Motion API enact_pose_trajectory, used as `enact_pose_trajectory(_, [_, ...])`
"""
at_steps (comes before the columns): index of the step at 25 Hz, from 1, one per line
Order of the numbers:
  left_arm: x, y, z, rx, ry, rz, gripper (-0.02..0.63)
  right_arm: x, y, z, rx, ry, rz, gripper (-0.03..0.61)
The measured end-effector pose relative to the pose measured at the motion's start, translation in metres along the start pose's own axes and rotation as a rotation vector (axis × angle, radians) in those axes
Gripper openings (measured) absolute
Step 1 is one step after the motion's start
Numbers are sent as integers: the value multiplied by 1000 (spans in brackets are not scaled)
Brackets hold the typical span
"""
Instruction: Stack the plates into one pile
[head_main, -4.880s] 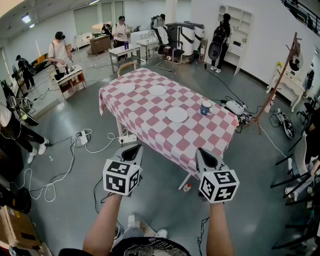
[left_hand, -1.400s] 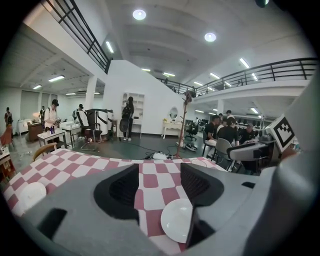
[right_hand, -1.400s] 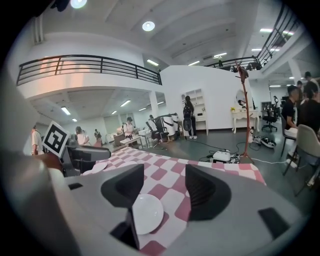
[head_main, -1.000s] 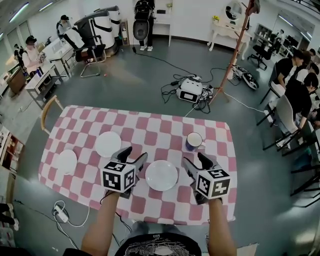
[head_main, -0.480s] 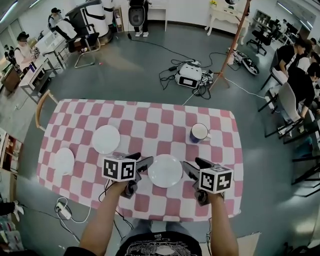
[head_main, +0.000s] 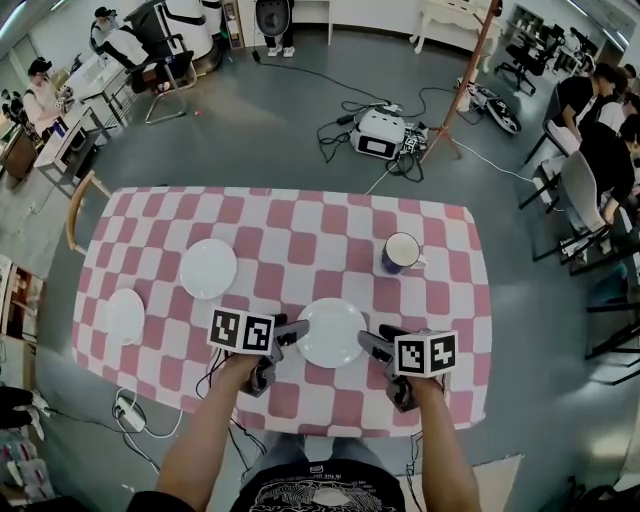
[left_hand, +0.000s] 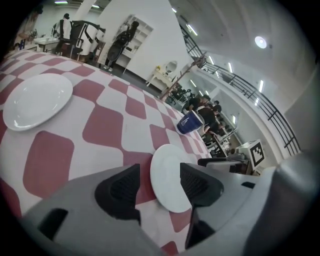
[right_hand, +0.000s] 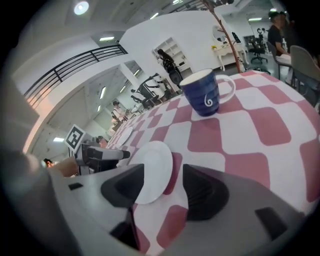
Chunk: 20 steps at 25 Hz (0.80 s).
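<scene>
Three white plates lie on the pink-checked table (head_main: 290, 215): a near plate (head_main: 331, 332), a middle plate (head_main: 208, 268) and a small one (head_main: 124, 315) at the left. My left gripper (head_main: 288, 334) hangs low at the near plate's left rim, open, and that plate (left_hand: 170, 177) shows ahead in the gap of its jaws (left_hand: 160, 189). On the plate's right side is my right gripper (head_main: 371, 345). Its jaws (right_hand: 159, 187) are closing, with the plate (right_hand: 152, 170) seen ahead in the gap and no pad touching it.
A blue mug (head_main: 402, 252) with a white inside stands behind the near plate to the right, also as the mug (right_hand: 205, 95) close ahead of the right gripper. A wooden chair (head_main: 82, 208) stands at the table's left end. Cables and a power strip (head_main: 125, 408) lie on the floor.
Both grippers have sunk toward the table and rolled, and now sit close on either side of the near plate. The plates and the mug have not moved.
</scene>
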<state>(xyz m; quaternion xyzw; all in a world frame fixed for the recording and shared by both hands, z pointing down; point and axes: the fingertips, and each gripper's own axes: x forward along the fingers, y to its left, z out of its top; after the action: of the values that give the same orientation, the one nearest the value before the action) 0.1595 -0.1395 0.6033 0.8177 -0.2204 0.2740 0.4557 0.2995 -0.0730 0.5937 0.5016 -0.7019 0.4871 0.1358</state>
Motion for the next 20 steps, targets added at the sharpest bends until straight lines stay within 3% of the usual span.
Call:
enact_pose_trajectory(10, [10,3,-17,-67,53,-34,221,14,-1,-18,111,46,50,221])
enact_pose_trajectory(16, [15,1,-22,-63,79,-28,140,16,-1,-19,173,53,76,173])
enact_pose_trajectory(20, [16,1,-23,-60,82,-26,133,21,4,-21,205,50,95,146])
